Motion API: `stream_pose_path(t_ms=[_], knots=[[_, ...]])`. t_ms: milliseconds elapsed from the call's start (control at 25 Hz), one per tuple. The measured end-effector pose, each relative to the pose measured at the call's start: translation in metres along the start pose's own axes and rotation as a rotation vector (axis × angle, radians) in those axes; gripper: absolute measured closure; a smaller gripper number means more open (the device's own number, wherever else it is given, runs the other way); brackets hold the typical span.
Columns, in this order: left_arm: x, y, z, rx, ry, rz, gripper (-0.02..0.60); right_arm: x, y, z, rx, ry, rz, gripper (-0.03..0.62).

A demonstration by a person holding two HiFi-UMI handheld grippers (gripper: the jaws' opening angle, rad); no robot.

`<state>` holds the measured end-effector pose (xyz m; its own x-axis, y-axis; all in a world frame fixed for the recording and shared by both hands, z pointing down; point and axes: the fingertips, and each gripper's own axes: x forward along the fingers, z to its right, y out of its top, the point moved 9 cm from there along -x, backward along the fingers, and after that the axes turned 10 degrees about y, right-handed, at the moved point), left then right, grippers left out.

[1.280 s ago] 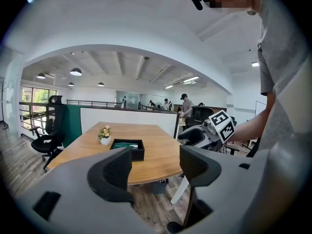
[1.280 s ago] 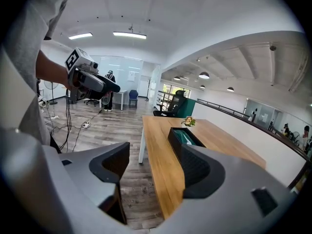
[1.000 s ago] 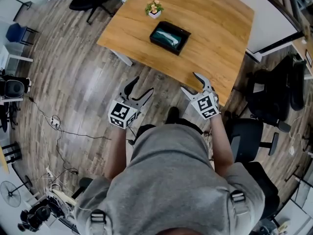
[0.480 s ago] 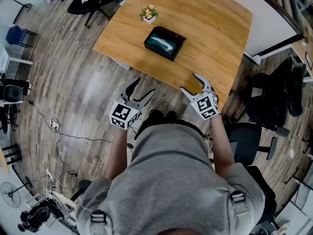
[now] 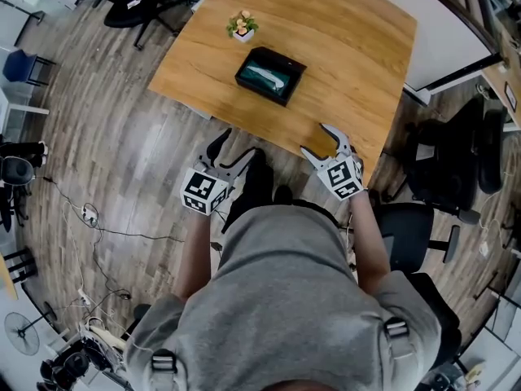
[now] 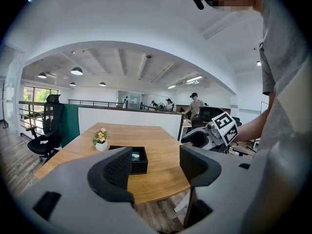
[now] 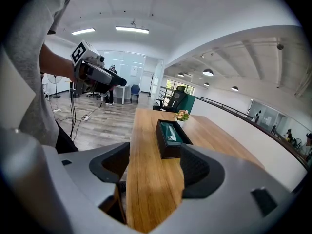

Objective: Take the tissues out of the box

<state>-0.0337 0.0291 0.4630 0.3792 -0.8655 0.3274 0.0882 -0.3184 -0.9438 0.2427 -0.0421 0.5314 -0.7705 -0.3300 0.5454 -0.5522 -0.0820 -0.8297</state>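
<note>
On table (image 5: 350,47), box (image 5: 295,65), tissues (image 5: 262,74) perhaps inside

Our right gripper (image 7: 155,168) has its jaws apart with nothing held. Through the gap we see the wooden table (image 7: 146,199) running away from us. A black box (image 7: 168,150) lies on it, well beyond the jaws, and tissues (image 7: 170,131) show in its open top. Just past the box stands a small flower pot (image 7: 183,115). At upper left, our left gripper (image 7: 117,81) hangs over the floor (image 7: 105,126), its marker cube (image 7: 79,52) turned towards us. A cable (image 7: 87,116) lies on the floor. A chair (image 7: 174,100) stands beyond the table's far end.
</note>
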Motion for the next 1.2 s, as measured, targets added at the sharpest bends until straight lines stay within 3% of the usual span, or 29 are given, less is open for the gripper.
stream_pose_path(t_ms=[600,1200], knots=[[0.046,0.014,-0.086,0.009,-0.062,-0.019,0.268,0.067,0.030,0.035,0.048,-0.012,-0.057,0.264],[0.116,0.033,-0.170,0.034,-0.188,-0.014,0.268,0.142,0.048,0.092,0.150,-0.061,-0.119,0.266]])
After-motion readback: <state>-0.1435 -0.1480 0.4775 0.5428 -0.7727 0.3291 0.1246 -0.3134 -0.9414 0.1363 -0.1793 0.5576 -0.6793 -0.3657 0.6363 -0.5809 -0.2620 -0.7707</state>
